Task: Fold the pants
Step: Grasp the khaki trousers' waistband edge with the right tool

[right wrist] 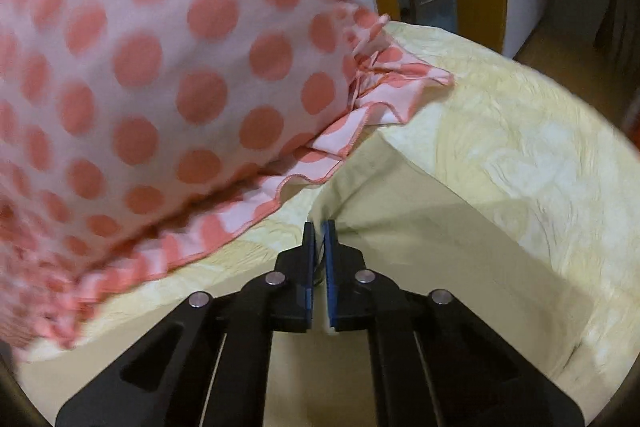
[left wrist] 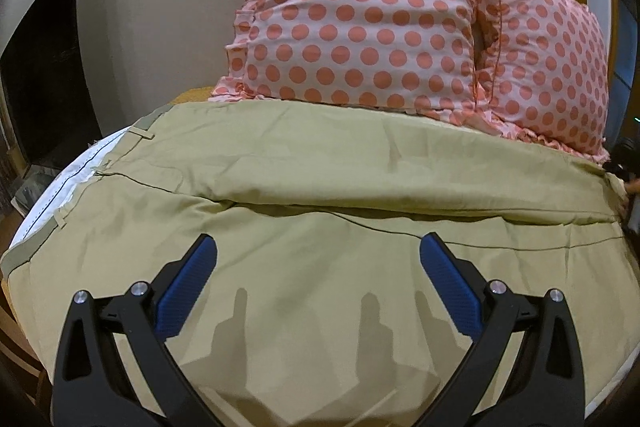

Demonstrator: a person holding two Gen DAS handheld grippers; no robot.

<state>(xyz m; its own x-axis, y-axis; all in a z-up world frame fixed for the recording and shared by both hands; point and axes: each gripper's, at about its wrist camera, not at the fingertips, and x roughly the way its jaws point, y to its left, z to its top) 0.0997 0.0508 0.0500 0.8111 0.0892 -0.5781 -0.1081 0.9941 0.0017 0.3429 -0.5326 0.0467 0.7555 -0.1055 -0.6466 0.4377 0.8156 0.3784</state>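
Pants [left wrist: 320,187]: khaki, spread flat on the bed and filling most of the left wrist view. Their long axis runs left to right. The waistband with belt loops and white inner lining is at the left; the legs go toward the right edge.
Legs: one leg lies beside the other. A long seam and a shadowed fold line run between them, along the length.
Left tool [left wrist: 318,263]: its two blue-padded fingers are spread wide above the near leg and grip nothing. Their shadows fall on the cloth below.
Right tool [right wrist: 319,247]: its fingers are pressed together on a thin edge of the pants [right wrist: 400,235] cloth, which rises into a small ridge in front of the tips.
Pillows [left wrist: 360,11]: two, pink with coral dots and ruffled edges, stand behind the pants along their far side. In the right wrist view one pillow [right wrist: 140,67] is just beside the pinched cloth.
Bedsheet [right wrist: 520,131]: pale yellow with a faint pattern, under the pants.
Hard to see: the leg ends are cut off at the right edge of the left wrist view. The pillow in the right wrist view is blurred. Which part of the pants the right tool pinches I cannot tell.
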